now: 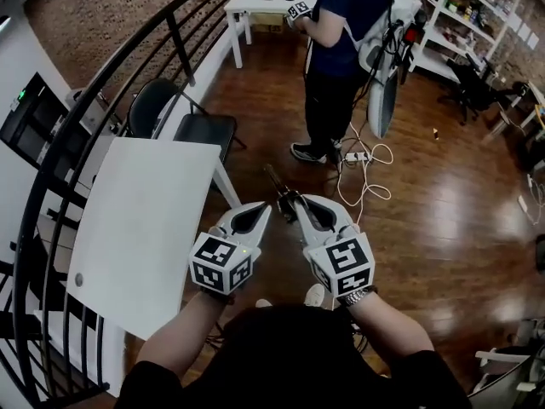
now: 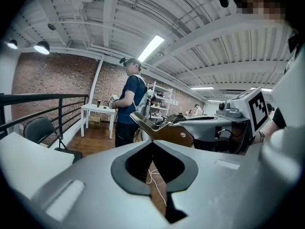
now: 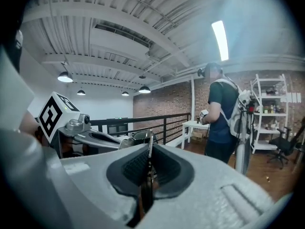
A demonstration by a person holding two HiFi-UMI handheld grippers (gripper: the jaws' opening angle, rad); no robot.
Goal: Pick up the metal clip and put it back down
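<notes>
**Clip held in the air, clear of the table**

The right gripper (image 3: 148, 162) had its jaws pressed together on the metal clip (image 1: 278, 185). Its pads pinched the thin edge-on body, and the long end stuck out ahead of the tips. The left gripper (image 2: 152, 144) rode just beside it with its jaws closed tip to tip and nothing between them. Both were held out in front of the person at about the same height.

The clip hung over the wooden floor (image 1: 443, 203), just past the near corner of the white table (image 1: 145, 228) and not above it. I could not make out the clip's far end clearly from where it pointed.

It looked like a stiff, sprung piece of bare metal with a brown part near the grip. I judged it light, hard and smooth enough to twist or slide in rubber pads if pinched near a tip. The flat, broad section close to the hinge seemed the safest place to hold, and that was roughly where the pads sat.

Beyond the grippers a loose cable (image 1: 366, 173) trailed on the floor near another person (image 1: 336, 58), and a dark chair (image 1: 183, 122) stood by the black railing (image 1: 111, 83).
</notes>
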